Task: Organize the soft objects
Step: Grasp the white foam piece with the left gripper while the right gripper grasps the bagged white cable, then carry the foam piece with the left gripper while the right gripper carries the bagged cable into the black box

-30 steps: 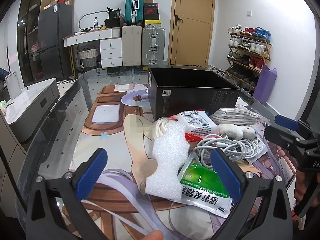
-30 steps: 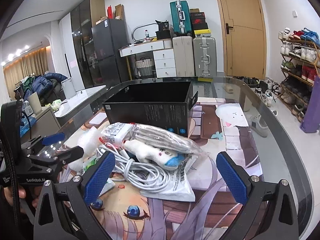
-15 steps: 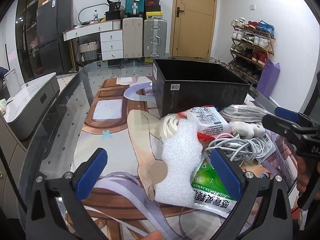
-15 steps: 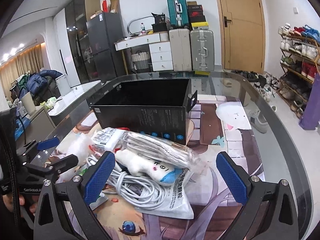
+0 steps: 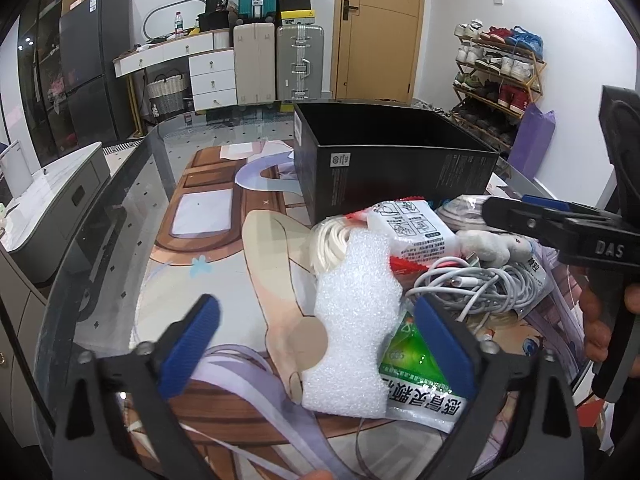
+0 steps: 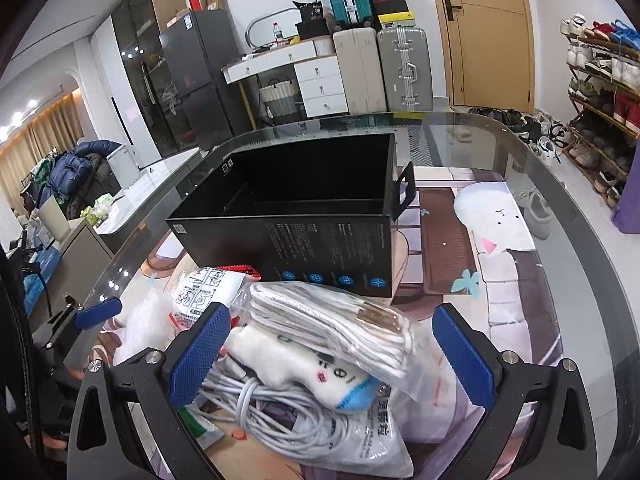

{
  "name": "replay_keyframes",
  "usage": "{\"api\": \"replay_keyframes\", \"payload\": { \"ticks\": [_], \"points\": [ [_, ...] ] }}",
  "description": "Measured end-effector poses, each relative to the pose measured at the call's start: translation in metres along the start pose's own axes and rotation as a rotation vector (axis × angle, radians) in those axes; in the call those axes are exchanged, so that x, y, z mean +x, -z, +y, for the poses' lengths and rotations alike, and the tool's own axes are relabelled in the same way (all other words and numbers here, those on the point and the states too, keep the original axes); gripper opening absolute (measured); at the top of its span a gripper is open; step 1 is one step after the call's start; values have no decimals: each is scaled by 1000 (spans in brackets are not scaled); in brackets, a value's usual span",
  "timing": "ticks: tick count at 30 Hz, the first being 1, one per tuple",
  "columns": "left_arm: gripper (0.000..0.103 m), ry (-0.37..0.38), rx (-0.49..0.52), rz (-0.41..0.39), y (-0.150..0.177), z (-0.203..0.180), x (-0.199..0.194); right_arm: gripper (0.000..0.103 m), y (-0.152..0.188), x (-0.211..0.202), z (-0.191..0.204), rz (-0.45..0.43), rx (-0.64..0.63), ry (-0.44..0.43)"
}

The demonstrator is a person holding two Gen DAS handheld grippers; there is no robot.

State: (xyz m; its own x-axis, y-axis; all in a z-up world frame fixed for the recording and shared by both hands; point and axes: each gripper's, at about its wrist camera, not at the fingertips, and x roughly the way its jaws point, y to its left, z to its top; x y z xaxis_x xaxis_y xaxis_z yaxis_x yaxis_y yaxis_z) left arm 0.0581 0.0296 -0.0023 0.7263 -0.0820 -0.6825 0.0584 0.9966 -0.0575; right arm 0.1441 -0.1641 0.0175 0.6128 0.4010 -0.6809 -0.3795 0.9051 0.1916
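A pile of soft items lies in front of an open black box (image 5: 396,160) (image 6: 304,216). The pile holds a white foam sheet (image 5: 352,320), a white pouch (image 5: 412,228), a small white plush (image 5: 488,244) (image 6: 296,368), a coiled white cable (image 5: 480,284) (image 6: 288,412), a clear bag of white cloth (image 6: 332,324) and a green sachet (image 5: 416,364). My left gripper (image 5: 316,348) is open, low over the foam sheet. My right gripper (image 6: 328,356) is open, with the plush and the cloth bag between its pads.
The glass table (image 6: 560,184) carries a printed mat (image 5: 208,240). Its curved edge runs along the left and right. Suitcases (image 5: 276,64), a white drawer unit, a door and a shoe rack (image 5: 496,76) stand beyond. The right gripper's body (image 5: 580,236) shows at right in the left wrist view.
Both grippers moved forward and lower toward the pile. The foam sheet now sits between the left pads and the plush and cloth bag between the right pads. Both stay open.
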Motion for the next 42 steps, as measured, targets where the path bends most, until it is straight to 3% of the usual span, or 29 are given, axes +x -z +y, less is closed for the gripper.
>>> {"api": "replay_keyframes", "payload": {
  "ticks": [5,11,21,25,29,31,32,34,39,42],
  "points": [
    [58,59,4,26,0,0,5,103,-3,12,3,36,-5,11],
    [37,89,0,15,1,0,2,103,-6,24,9,63,-35,29],
    [36,106,-1,9,3,0,-1,103,-10,36,-3,84,11,50],
    [36,106,-8,3,4,1,-3,94,-7,31,2,62,-1,51],
    [36,96,-14,-4,4,2,-6,83,-4,24,2,34,-3,36],
    [36,96,-22,-14,4,4,-9,69,-3,17,-3,7,11,7],
    [36,96,-27,-18,4,6,-10,68,-3,14,-3,-2,12,2],
    [36,100,-36,-23,4,7,-13,50,-3,5,-4,-25,8,-8],
    [36,88,-40,-37,2,7,-19,42,-2,-8,-9,-43,11,-18],
    [36,85,-42,-44,1,7,-23,32,1,-19,-15,-71,17,-30]
  ]
}}
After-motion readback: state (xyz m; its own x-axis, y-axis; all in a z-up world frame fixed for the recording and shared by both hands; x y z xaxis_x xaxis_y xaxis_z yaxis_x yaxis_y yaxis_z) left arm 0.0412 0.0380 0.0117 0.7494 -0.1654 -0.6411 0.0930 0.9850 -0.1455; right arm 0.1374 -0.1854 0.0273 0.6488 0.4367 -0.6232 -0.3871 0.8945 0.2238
